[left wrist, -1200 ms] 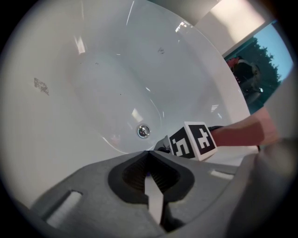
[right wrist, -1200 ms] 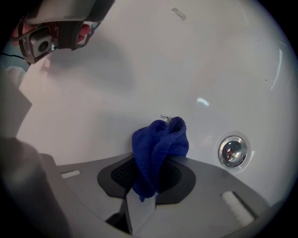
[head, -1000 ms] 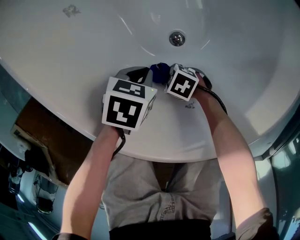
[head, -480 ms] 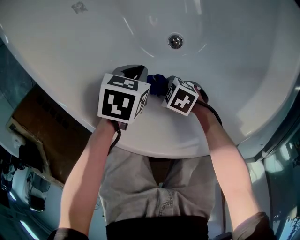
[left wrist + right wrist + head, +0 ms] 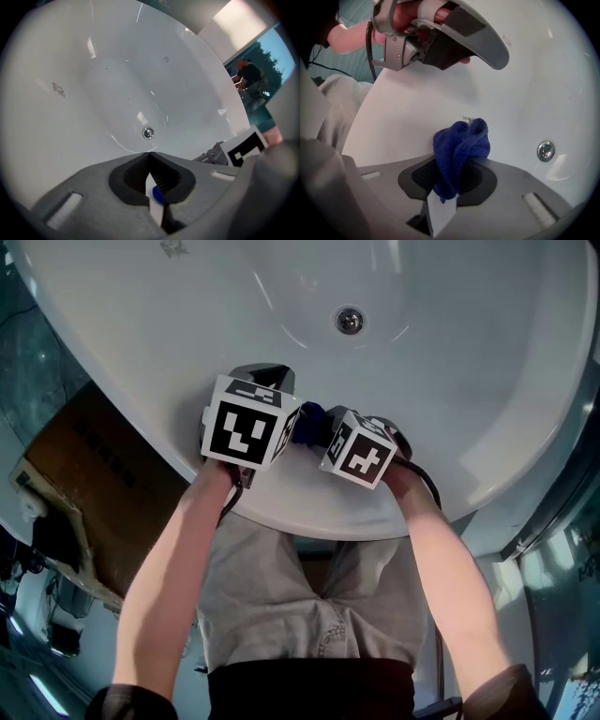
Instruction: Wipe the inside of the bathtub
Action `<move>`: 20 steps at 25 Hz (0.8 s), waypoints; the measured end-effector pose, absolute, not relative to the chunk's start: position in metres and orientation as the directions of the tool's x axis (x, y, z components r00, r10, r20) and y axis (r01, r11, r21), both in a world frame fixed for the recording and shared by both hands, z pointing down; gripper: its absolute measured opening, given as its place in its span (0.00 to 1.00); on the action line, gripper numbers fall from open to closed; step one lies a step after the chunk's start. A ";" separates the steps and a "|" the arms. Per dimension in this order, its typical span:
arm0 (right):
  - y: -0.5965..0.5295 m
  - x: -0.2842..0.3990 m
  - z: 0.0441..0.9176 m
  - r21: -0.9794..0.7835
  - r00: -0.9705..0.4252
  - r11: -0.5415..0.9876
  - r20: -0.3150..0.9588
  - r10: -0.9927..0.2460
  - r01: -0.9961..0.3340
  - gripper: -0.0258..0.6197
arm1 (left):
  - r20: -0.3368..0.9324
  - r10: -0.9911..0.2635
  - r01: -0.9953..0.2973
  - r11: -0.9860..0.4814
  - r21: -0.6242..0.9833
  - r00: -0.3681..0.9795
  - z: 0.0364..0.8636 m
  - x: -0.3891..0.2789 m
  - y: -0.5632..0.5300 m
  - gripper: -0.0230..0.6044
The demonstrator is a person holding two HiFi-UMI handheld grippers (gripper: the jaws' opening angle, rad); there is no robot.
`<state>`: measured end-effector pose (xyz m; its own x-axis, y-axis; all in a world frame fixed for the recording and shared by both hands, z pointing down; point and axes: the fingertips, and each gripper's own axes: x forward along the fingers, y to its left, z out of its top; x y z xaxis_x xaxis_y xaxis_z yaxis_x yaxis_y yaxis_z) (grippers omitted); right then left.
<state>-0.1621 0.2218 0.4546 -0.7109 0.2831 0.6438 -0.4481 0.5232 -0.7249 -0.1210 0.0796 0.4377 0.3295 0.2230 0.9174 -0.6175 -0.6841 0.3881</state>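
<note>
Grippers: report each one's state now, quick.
Left gripper: shut, holding nothing.
Right gripper: shut on the crumpled dark blue terry cloth.

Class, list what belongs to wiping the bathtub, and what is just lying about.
Belongs: white glossy bathtub; dark blue terry cloth, clamped in the right claw.
Lying about: flat brown cardboard box beside the tub.

On your left, a brown board (image 5: 89,484) sits beside a dark teal wall (image 5: 23,362). Your grey shorts (image 5: 300,615) show below. Far off, 1 person (image 5: 247,77) in dark clothing.
</note>
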 end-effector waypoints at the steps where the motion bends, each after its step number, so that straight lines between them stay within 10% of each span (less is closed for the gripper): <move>1: 0.224 -0.164 0.449 -0.725 -0.715 0.528 0.641 0.281 -0.442 0.19 | 0.918 0.222 -0.617 -0.686 0.387 0.330 0.436 -0.122 0.081 0.04; 20: 0.254 -0.182 0.345 -0.778 -0.804 0.528 0.531 0.266 -0.339 0.19 | 0.923 0.187 -0.635 -0.680 0.368 0.335 0.410 -0.116 0.089 0.04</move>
<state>-0.1818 0.2538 0.3451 -0.8044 0.2663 0.5310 -0.3389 0.5285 -0.7784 -0.1164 0.0894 0.4097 0.3348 0.1872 0.9235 -0.6347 -0.6796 0.3679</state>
